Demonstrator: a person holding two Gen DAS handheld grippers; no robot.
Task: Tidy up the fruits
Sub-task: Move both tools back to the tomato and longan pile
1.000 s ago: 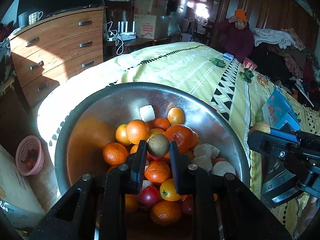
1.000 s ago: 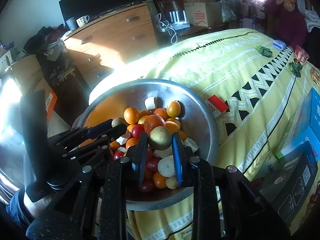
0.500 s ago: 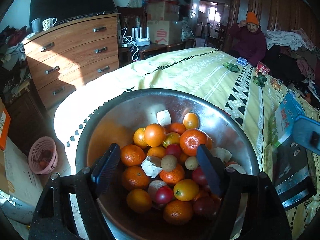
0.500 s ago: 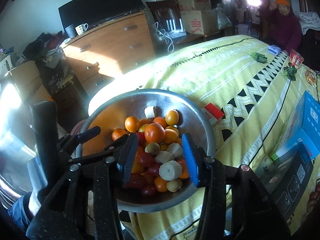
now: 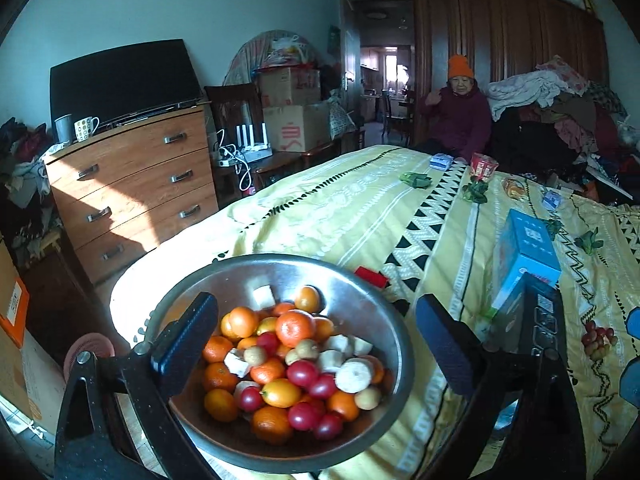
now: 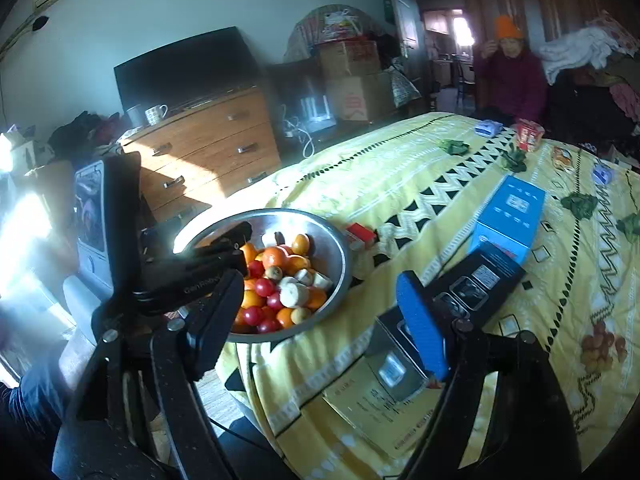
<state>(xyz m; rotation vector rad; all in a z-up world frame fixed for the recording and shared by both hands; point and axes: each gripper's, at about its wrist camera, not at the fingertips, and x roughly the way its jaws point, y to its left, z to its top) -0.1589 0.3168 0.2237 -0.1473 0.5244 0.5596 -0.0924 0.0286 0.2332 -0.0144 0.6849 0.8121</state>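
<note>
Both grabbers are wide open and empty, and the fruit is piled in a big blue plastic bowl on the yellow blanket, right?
Almost. The bowl is shiny silver metal, not blue plastic; the left wrist view shows it plainly. The rest holds: the left gripper and right gripper are both wide open and empty, and the fruit is piled in the bowl on the yellow blanket.

My left gripper point(image 5: 316, 344) covers the metal bowl point(image 5: 360, 300) rim at 9 o'clock. Lower fruit point(image 5: 280, 396) lies buried under the pile. Blue box point(image 6: 508, 220) print is too small to read. My right fingers point(image 6: 420, 320) run off-frame at 6 o'clock.
</note>
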